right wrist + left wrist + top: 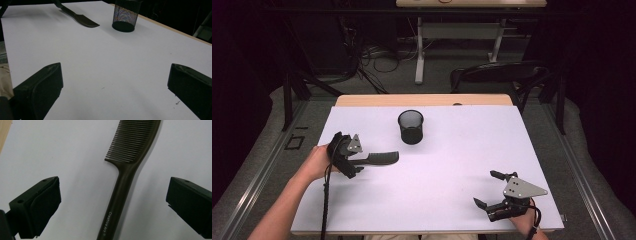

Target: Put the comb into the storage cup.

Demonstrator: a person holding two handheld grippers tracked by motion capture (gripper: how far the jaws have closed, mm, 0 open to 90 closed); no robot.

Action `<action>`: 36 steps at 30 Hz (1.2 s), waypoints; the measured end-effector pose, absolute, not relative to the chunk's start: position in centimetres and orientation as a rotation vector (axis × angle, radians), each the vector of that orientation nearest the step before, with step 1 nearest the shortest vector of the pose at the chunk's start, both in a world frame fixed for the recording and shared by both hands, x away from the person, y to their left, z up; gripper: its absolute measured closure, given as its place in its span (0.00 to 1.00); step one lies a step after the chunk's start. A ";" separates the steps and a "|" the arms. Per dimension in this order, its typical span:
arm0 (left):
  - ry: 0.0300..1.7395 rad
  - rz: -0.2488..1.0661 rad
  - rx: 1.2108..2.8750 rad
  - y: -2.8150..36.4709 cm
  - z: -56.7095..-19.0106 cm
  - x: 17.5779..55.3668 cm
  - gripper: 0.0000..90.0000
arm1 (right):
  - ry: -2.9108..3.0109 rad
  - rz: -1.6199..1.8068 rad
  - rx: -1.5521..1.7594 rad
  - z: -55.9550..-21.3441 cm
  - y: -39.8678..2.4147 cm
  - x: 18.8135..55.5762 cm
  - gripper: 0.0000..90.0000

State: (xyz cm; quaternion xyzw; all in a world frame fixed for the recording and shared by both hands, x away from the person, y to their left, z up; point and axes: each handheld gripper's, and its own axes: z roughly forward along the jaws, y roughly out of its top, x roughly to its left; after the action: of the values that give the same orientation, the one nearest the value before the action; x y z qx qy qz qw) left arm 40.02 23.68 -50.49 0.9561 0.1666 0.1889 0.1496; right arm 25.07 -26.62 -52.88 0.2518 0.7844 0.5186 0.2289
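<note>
A dark brown comb (381, 158) lies flat on the white table top (452, 165) at the left, teeth end toward the middle. My left gripper (360, 159) is at its handle end. In the left gripper view the comb handle (117, 202) runs up between the two jaws, which stand wide apart and clear of it; the left gripper (113, 191) is open. A black mesh cup (411, 127) stands upright behind the comb. My right gripper (486, 188) rests near the front right edge, open and holding nothing. The right gripper (115, 75) view looks toward the comb (80, 18) and the mesh cup (125, 16).
The wooden table edge (422, 100) shows beyond the white sheet. Behind the table stand a dark chair (497, 75) and a desk frame (419, 55) with cables on the floor. A wide stretch of white surface lies between the two grippers.
</note>
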 end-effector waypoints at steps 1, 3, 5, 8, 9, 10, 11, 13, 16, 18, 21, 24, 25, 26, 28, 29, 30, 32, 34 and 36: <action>0.477 0.536 2.755 23.7 -50.6 40.1 0.00 | 2.159 1.429 0.693 -52.9 -26.6 25.1 0.00; 0.463 0.528 2.768 23.7 -50.7 40.3 0.05 | 2.162 1.430 0.695 -52.9 -26.6 25.1 0.00; 0.444 0.500 2.784 23.7 -50.8 40.5 0.09 | 2.162 1.433 0.694 -52.9 -26.6 25.1 0.00; 0.421 0.468 2.809 23.7 -51.0 40.7 0.18 | 2.167 1.431 0.694 -53.0 -26.5 25.1 0.00; 0.414 0.455 2.822 23.6 -51.0 40.8 0.20 | 2.169 1.429 0.693 -53.0 -26.5 25.1 0.00; 0.400 0.447 2.829 23.6 -51.1 40.9 0.26 | 2.170 1.427 0.691 -53.0 -26.5 25.1 0.00; 0.398 0.442 2.834 23.5 -51.2 40.9 0.31 | 2.171 1.427 0.690 -53.0 -26.5 25.1 0.00; 0.389 0.422 2.861 23.4 -51.3 41.1 0.35 | 2.175 1.427 0.695 -53.0 -26.5 25.1 0.00; 0.373 0.427 2.877 23.4 -51.4 41.3 0.43 | 2.183 1.425 0.700 -53.1 -26.5 25.2 0.00; 0.365 0.422 2.896 23.4 -51.6 41.5 0.48 | 2.187 1.425 0.697 -53.1 -26.4 25.2 0.00; 0.345 0.406 2.923 23.3 -51.8 41.7 0.56 | 2.189 1.422 0.694 -53.1 -26.4 25.2 0.00; 0.329 0.373 2.927 23.2 -52.0 42.0 0.64 | 2.190 1.423 0.694 -53.1 -26.4 25.2 0.00; 0.344 0.344 2.923 23.2 -51.9 42.2 0.66 | 2.192 1.422 0.693 -53.1 -26.4 25.2 0.00; 0.334 0.330 2.913 23.1 -51.8 42.3 0.67 | 2.193 1.421 0.693 -53.1 -26.4 25.2 0.00; 0.331 0.320 2.910 23.0 -51.5 42.6 0.70 | 2.198 1.420 0.695 -53.1 -26.4 25.2 0.00; 0.324 0.326 2.914 22.9 -51.5 42.7 0.71 | 2.196 1.423 0.692 -53.1 -26.4 25.2 0.00; 0.310 0.313 2.927 22.7 -51.5 42.8 0.72 | 2.195 1.424 0.690 -53.1 -26.3 25.2 0.00; 0.303 0.282 2.953 22.5 -51.8 43.0 0.72 | 2.194 1.423 0.685 -53.1 -26.3 25.2 0.00; 0.301 0.260 2.961 22.4 -51.9 43.1 0.73 | 2.194 1.425 0.685 -53.1 -26.3 25.2 0.00; 0.291 0.242 2.967 22.3 -52.0 43.2 0.75 | 2.194 1.427 0.686 -53.1 -26.3 25.2 0.00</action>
State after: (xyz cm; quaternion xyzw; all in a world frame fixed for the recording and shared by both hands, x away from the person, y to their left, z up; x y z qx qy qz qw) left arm 43.21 22.29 -52.04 0.9891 0.0970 0.0808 0.0754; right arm 25.21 -26.35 -53.15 0.2477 0.7917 0.5149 0.2161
